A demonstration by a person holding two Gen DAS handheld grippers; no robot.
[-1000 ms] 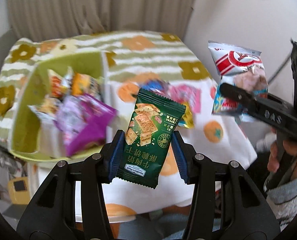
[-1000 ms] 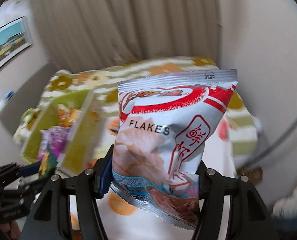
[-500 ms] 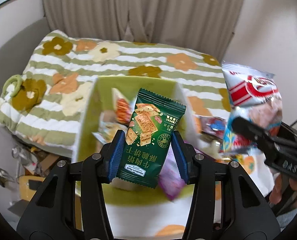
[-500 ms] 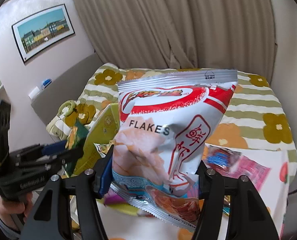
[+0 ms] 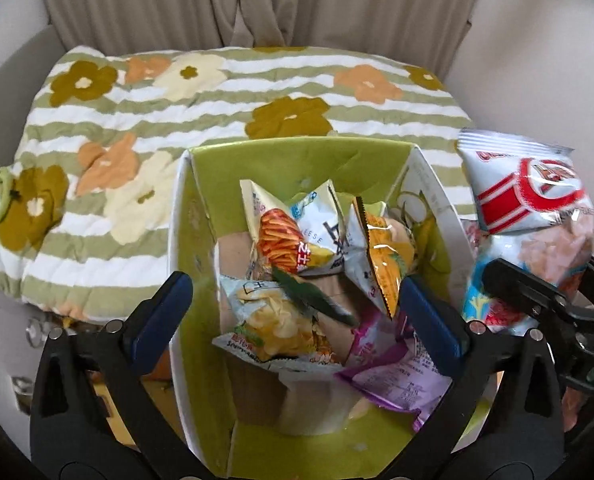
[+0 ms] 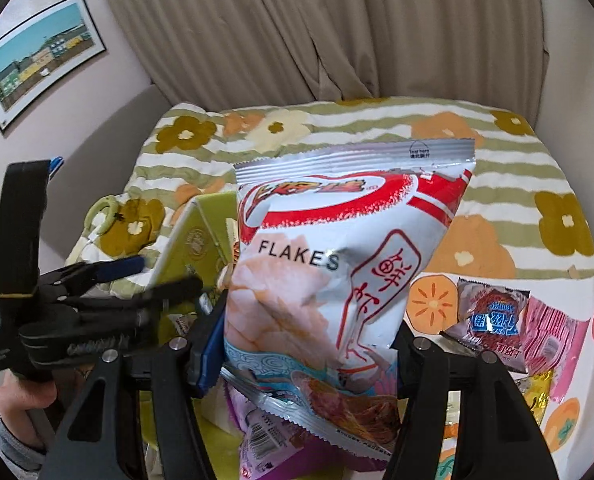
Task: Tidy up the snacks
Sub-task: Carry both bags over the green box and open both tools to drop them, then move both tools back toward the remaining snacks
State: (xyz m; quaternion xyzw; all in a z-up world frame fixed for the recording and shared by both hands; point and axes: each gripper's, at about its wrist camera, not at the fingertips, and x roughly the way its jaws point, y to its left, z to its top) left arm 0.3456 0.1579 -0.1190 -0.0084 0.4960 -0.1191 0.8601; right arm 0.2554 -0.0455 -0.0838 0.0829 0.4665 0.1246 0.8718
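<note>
Left gripper [image 5: 295, 308] jaws wide apart, nothing between them, hovering over the green box [image 5: 297, 152] in frame center. A dark green packet [image 5: 317, 300], blurred, sits between the jaws above the snack pile in the box; cannot tell if it touches the pile. Right gripper [image 6: 305, 344] clamped on the white-and-red flakes bag [image 6: 337, 260], held upright, frame center. Two small packets [image 6: 493, 316] lie on the tablecloth [image 6: 433, 300], right of frame. Striped floral blanket [image 5: 177, 92] behind.

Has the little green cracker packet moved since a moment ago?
Yes. The green cracker packet has left the open left gripper and dropped into the green box, blurred among the snacks.
</note>
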